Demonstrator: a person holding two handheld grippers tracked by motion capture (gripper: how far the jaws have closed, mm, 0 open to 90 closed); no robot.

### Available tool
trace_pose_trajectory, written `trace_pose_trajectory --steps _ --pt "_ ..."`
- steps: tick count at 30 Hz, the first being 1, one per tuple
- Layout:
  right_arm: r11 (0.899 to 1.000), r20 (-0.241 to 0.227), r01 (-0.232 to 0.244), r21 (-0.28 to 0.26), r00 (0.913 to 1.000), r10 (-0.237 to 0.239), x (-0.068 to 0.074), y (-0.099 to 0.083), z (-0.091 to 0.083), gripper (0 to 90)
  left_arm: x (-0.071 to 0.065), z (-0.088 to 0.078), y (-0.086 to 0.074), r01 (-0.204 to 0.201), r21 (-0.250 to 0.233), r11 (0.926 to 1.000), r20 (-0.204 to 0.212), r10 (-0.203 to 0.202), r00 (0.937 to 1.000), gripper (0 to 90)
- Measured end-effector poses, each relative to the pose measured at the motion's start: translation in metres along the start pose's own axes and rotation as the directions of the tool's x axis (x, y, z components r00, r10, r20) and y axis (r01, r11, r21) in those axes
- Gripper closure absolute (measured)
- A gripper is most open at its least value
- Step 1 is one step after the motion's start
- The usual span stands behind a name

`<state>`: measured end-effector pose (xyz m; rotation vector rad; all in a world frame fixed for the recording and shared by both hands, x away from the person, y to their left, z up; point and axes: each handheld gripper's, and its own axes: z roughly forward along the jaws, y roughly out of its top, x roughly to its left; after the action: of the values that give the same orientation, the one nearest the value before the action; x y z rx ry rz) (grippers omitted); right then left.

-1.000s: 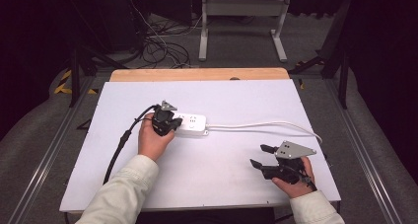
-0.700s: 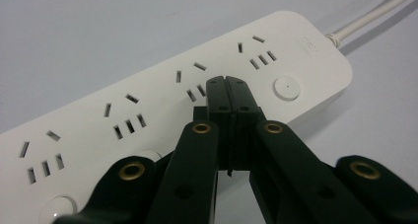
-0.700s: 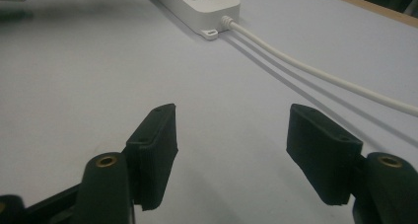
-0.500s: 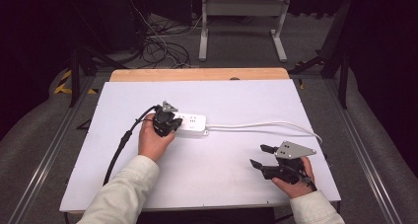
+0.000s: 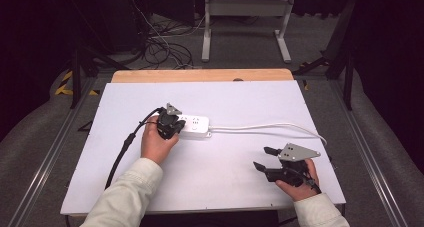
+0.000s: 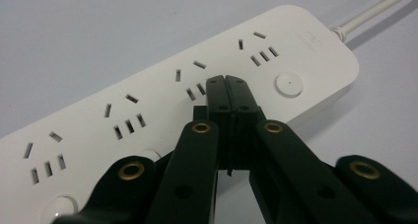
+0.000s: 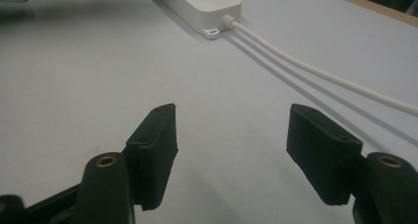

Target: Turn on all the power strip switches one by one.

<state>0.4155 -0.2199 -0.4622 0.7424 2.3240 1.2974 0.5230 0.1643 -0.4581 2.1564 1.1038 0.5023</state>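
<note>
A white power strip (image 5: 196, 126) lies left of centre on the white table (image 5: 240, 97), and its white cord (image 5: 272, 126) runs to the right edge. My left gripper (image 5: 169, 125) rests over the strip's left end, shut with nothing between its fingers. In the left gripper view its closed tips (image 6: 227, 83) point at the strip (image 6: 123, 115) next to a socket, left of a round button (image 6: 288, 84). Whether they touch the strip I cannot tell. My right gripper (image 5: 261, 157) sits near the front right, open and empty. In the right gripper view (image 7: 231, 130) it faces the strip's end (image 7: 197, 2) and the cord (image 7: 315, 71).
A black cable (image 5: 125, 147) trails from my left gripper toward the front left edge. A wooden strip (image 5: 200, 75) borders the far side of the table. Beyond it are loose cables (image 5: 165, 47) and a metal stand (image 5: 245, 22) on the floor.
</note>
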Motion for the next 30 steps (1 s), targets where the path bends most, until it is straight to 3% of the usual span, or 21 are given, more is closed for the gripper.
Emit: trace_pose_trajectory --steps 17,22,27,30 --pt "1.000 -0.001 0.002 0.002 1.0000 -0.002 0.0005 -0.0001 0.0001 36.0 0.0021 0.0010 -0.0014 0.025 0.001 0.9997 0.014 -0.025 0.9996 90.0" --pt "1.000 -0.001 0.003 0.003 1.0000 -0.003 0.0007 0.0001 0.0006 36.0 -0.0016 0.0017 -0.0023 0.000 -0.001 1.0000 -0.016 0.000 0.9999 90.0" --pt "1.000 0.000 -0.001 0.003 1.0000 0.001 0.0009 -0.0001 0.0004 36.0 0.0043 0.0012 -0.0022 0.045 -0.003 0.9990 0.034 -0.045 0.9984 90.0" --pt "1.000 -0.001 -0.005 -0.002 1.0000 0.005 0.0004 -0.0001 0.0002 36.0 0.0027 -0.0061 -0.0027 0.025 -0.030 0.9992 -0.006 -0.026 0.9997 89.9"
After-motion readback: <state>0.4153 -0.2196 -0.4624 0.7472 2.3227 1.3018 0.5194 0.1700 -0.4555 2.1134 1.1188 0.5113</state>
